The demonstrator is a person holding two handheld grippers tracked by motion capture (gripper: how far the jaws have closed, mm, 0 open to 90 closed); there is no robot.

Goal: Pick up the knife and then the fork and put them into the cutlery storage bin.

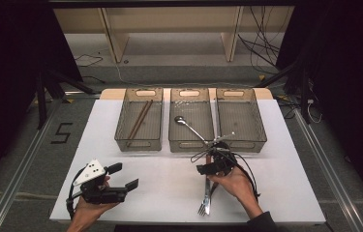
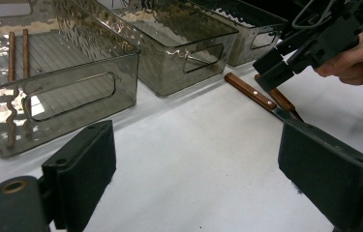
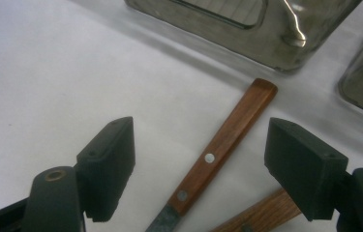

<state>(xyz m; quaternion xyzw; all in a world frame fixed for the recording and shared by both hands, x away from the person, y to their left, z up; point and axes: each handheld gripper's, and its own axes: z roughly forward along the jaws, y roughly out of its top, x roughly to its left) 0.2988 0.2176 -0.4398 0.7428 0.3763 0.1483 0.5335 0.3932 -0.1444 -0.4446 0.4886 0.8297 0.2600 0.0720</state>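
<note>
Two wooden-handled utensils lie side by side on the white table (image 1: 159,174); one ends in fork tines (image 1: 203,209). My right gripper (image 1: 207,168) hovers over their handles, open. In the right gripper view the riveted handle (image 3: 227,130) lies on the table between the jaws of the right gripper (image 3: 201,159), untouched, with the second handle (image 3: 261,208) at the lower right. My left gripper (image 1: 126,176) rests open near the front left edge, holding nothing. The left gripper view shows the left gripper (image 2: 193,164), both handles (image 2: 251,92) and the right gripper (image 2: 272,72).
Three clear grey bins stand in a row at the far side: the left bin (image 1: 121,130) holds brown chopsticks (image 1: 140,118), the middle bin (image 1: 172,130) a metal spoon (image 1: 189,126), beside the right bin (image 1: 261,125). Cables trail from both grippers.
</note>
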